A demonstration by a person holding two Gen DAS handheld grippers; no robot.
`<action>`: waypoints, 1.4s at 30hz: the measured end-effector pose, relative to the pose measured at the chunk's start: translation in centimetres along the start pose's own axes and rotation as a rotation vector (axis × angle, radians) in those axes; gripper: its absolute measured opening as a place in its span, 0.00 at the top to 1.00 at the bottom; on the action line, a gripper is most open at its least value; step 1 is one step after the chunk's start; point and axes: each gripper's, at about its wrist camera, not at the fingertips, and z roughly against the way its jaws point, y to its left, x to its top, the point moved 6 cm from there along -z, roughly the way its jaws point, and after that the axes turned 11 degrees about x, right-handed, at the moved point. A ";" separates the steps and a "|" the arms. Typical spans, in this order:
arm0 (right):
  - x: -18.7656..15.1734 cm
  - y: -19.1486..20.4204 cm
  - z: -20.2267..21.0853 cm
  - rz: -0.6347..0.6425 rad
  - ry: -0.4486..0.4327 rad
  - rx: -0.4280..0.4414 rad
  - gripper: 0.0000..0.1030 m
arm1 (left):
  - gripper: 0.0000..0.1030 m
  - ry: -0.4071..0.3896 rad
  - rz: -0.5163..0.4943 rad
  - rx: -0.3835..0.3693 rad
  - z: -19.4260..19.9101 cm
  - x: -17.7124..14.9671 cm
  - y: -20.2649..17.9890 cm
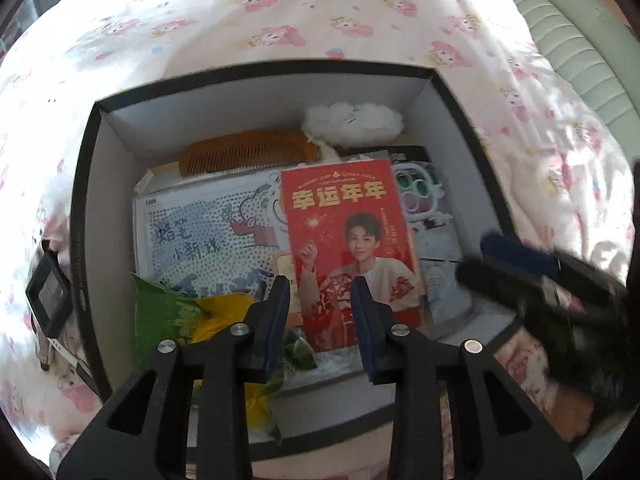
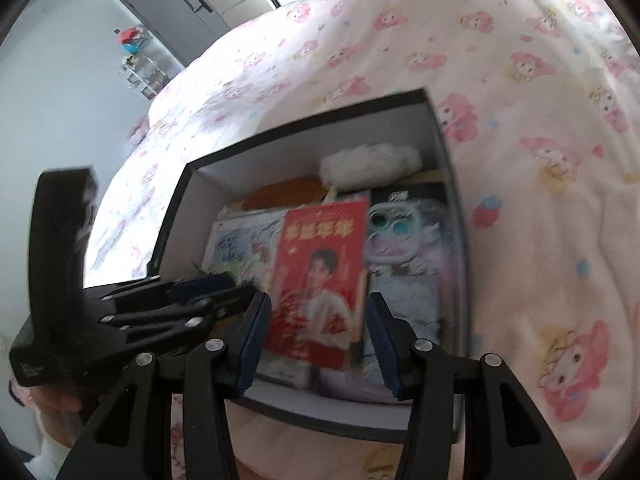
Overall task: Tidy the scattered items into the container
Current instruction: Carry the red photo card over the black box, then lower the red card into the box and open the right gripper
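I take the black-rimmed box (image 1: 86,184) on the pink-patterned bedspread (image 1: 280,12) as my landmark, and both my grippers hang over its near edge, pointing down into it. My left gripper (image 1: 322,312) has its blue-padded jaws parted with nothing pinched between them; through the gap I see the lower part of the red card (image 1: 352,248), which lies on top of the pile in the middle of the box and is touched by neither pad. My right gripper (image 2: 316,340) is likewise released, jaws standing wide over the near wall, with the same red card (image 2: 320,272) showing between them but not gripped. Inside the box, a wooden comb (image 1: 244,152) lies toward the far wall, with a white fluffy item (image 1: 352,122) just beside it in the far right corner. Under the red card, toward the left wall, lies a dotted blue-and-white sheet (image 1: 208,236), and a green and yellow packet (image 1: 188,312) sits in the near left corner. A pastel phone case (image 2: 400,232) lies along the right wall. Outside the box, just beyond its left wall, a watch with a square dark face (image 1: 50,300) rests on the bedspread. From the right view, my left gripper (image 2: 224,284) reaches in over the near left corner.
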 end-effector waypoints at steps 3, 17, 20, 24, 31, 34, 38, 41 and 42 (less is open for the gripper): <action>2.5 -0.1 0.6 0.040 -0.020 -0.071 0.55 | 0.71 -0.032 -0.003 0.012 0.9 1.7 0.7; 7.7 -2.2 -5.6 0.114 0.056 -0.207 0.56 | 0.79 0.069 0.080 0.072 -6.7 8.9 1.7; 7.4 -2.7 -6.0 0.102 0.071 -0.187 0.56 | 0.80 0.094 0.091 0.072 -7.8 8.9 2.0; 7.0 -2.7 -5.5 0.111 0.063 -0.177 0.56 | 0.80 0.097 0.064 0.087 -7.3 8.3 1.6; 6.3 -2.8 -4.8 0.111 0.060 -0.184 0.56 | 0.80 0.129 0.070 0.004 -6.1 6.7 1.2; 6.2 -2.8 -5.1 0.108 0.067 -0.174 0.56 | 0.80 0.116 0.106 0.026 -6.5 7.4 1.8; 6.0 -2.5 -5.5 0.141 0.074 -0.217 0.56 | 0.80 0.128 0.134 -0.008 -6.9 7.3 2.2; 5.8 -2.5 -5.4 0.152 0.078 -0.229 0.56 | 0.80 0.155 0.117 -0.014 -6.4 6.5 2.2; 5.8 -2.5 -5.4 0.151 0.079 -0.231 0.56 | 0.80 0.163 0.112 -0.017 -6.3 6.3 2.3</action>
